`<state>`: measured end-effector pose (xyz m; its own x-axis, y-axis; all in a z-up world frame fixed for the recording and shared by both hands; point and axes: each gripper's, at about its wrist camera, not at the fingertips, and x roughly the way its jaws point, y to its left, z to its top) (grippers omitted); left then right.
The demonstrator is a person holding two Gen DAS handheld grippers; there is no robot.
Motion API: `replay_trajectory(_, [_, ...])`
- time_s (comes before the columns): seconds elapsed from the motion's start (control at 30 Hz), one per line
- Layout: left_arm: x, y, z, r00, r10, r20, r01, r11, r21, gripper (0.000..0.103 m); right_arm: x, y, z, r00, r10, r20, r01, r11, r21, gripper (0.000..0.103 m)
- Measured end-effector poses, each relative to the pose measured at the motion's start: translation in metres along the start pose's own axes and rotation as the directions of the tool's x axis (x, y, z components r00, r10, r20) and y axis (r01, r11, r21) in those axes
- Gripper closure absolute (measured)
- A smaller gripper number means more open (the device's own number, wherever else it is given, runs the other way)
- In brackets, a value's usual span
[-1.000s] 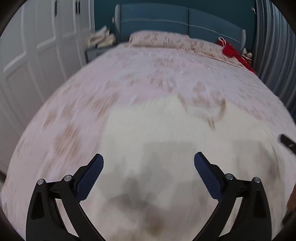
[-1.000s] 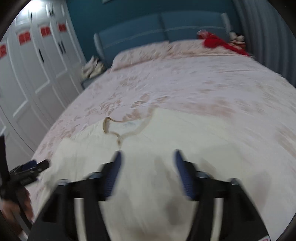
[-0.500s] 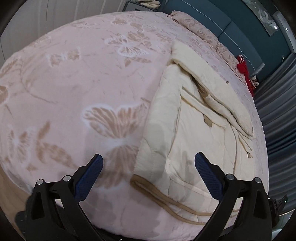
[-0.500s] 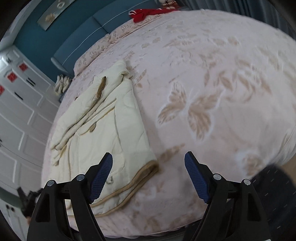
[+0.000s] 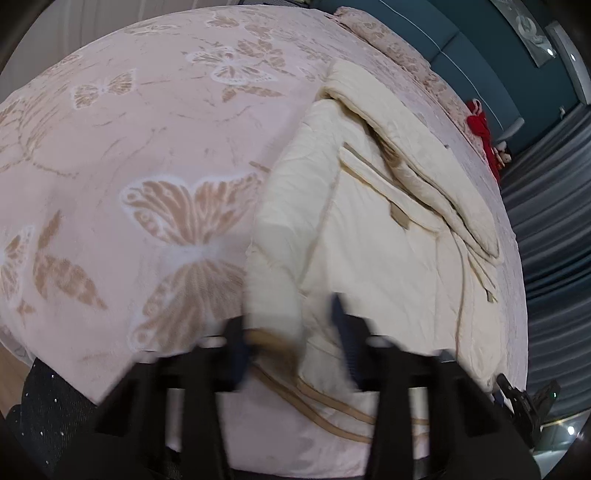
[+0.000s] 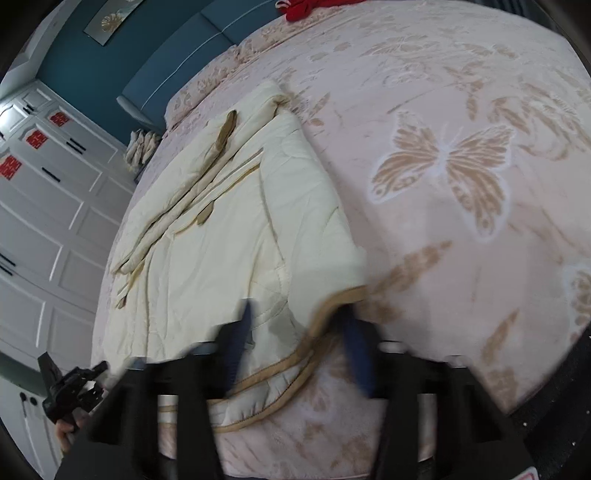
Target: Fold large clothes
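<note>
On bed (image 5: 147, 147): cream garment (image 5: 388, 258) (both grippers closing).

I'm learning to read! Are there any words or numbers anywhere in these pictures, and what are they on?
No words or numbers can be read.
Red signs on the white wardrobe: too small and blurred to read.
Wall picture above the headboard: a leaf shape, no writing.
Cream garment and bedspread: only butterfly patterns, no labels showing.

No readable text is showing anywhere. The red signs (image 6: 36, 138) on the white wardrobe doors (image 6: 55, 206) are appearing too small and blurred for reading them.
</note>
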<state>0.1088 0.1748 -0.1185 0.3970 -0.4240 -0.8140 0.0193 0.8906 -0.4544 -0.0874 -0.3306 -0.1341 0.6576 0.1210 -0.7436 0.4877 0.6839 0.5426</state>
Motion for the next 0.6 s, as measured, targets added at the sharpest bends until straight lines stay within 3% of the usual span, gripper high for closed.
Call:
replay_trajectory(0.03, [-0.004,-0.003,0.000,1.000,0.006,0.007,-0.006,1.000,0.009,0.088,-0.001,0.000,0.002,1.000,0.007,-0.001,-0.007,1.000,-0.005,0.092])
replay_trajectory(0.07, [-0.007,-0.006,-0.001,1.000,0.007,0.013,-0.007,1.000,0.017,0.090,-0.005,0.001,0.003,1.000,0.021,0.007,-0.021,1.000,-0.011,0.094])
replay_trajectory(0.1, [-0.015,-0.009,-0.001,1.000,0.006,0.025,-0.006,1.000,0.028,0.095,-0.010,0.002,0.003,1.000,0.027,0.016,-0.026,0.999,-0.026,0.095])
replay_trajectory(0.27, [-0.055,-0.027,0.000,0.998,-0.023,0.050,0.018,0.995,0.098,0.097,-0.052,0.025,0.006,0.999,0.031,0.030,-0.025,0.982,-0.189,0.098])
replay_trajectory(0.37, [-0.090,-0.037,-0.017,0.999,-0.017,0.035,0.011,0.985,0.171,0.097,-0.085,0.035,0.004,1.000,0.018,0.002,-0.017,0.953,-0.302,0.098])
replay_trajectory(0.5, [-0.142,-0.031,-0.057,1.000,0.015,-0.012,-0.012,0.973,0.232,0.098,-0.132,0.038,-0.018,0.996,-0.033,-0.087,-0.006,0.913,-0.409,0.098])
replay_trajectory(0.6, [-0.172,-0.022,-0.084,0.998,0.029,-0.052,-0.018,0.978,0.206,0.098,-0.164,0.037,-0.050,0.981,-0.081,-0.178,-0.004,0.901,-0.433,0.098])
